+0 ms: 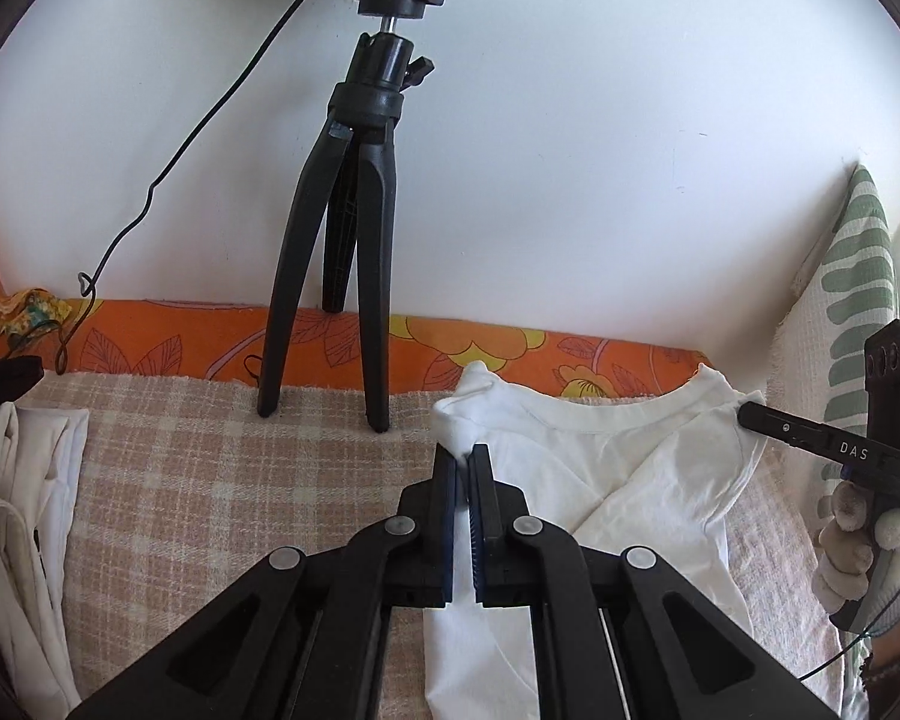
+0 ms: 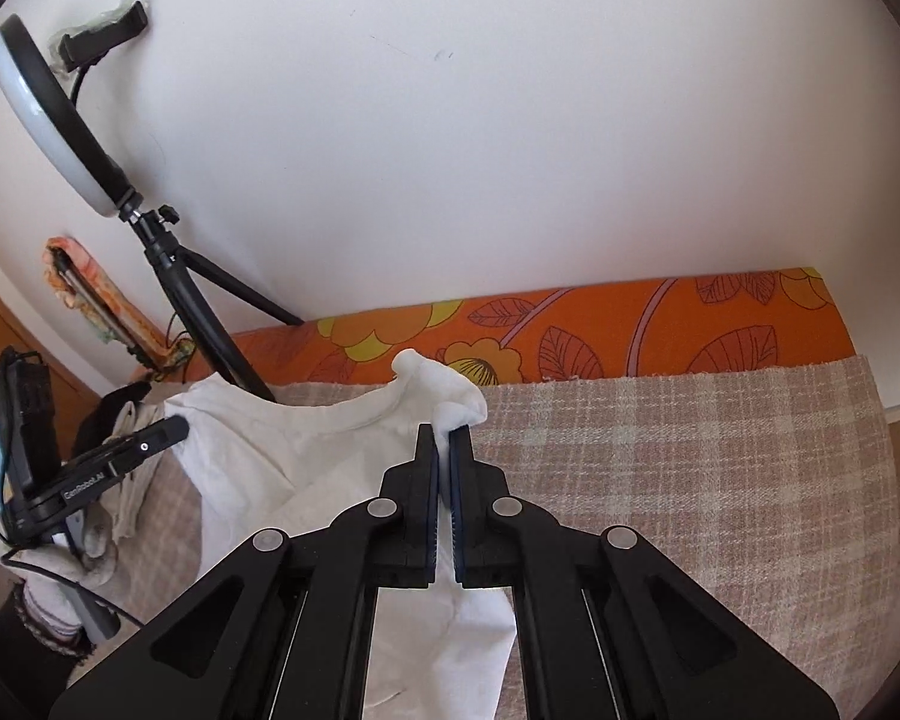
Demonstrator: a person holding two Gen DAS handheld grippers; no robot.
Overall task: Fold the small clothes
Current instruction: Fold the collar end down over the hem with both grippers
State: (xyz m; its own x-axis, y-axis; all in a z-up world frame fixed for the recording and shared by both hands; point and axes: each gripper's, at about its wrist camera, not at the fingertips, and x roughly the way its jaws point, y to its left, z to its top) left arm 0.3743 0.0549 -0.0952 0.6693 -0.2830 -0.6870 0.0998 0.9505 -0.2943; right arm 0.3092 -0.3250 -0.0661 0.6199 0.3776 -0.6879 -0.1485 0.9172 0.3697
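Left hand-held gripper (image 1: 465, 456): clamped on white T-shirt (image 1: 630, 480) shoulder.
Right hand-held gripper (image 2: 445, 438): clamped on other shoulder.
Surface: checked blanket (image 2: 690, 468).

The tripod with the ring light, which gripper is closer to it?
Left. The left gripper pinches the white shirt just in front of the tripod; the right gripper holds the far shoulder.

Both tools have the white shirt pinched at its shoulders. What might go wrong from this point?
1. Each tool, left tool and right tool, grips only a small bunched corner of the white shirt; the fabric may slip out as it is moved.
2. The tripod stands on the checked blanket just beyond the shirt; a swing could knock it.
3. The shirt's lower part already lies folded over, so creases may carry into the fold.
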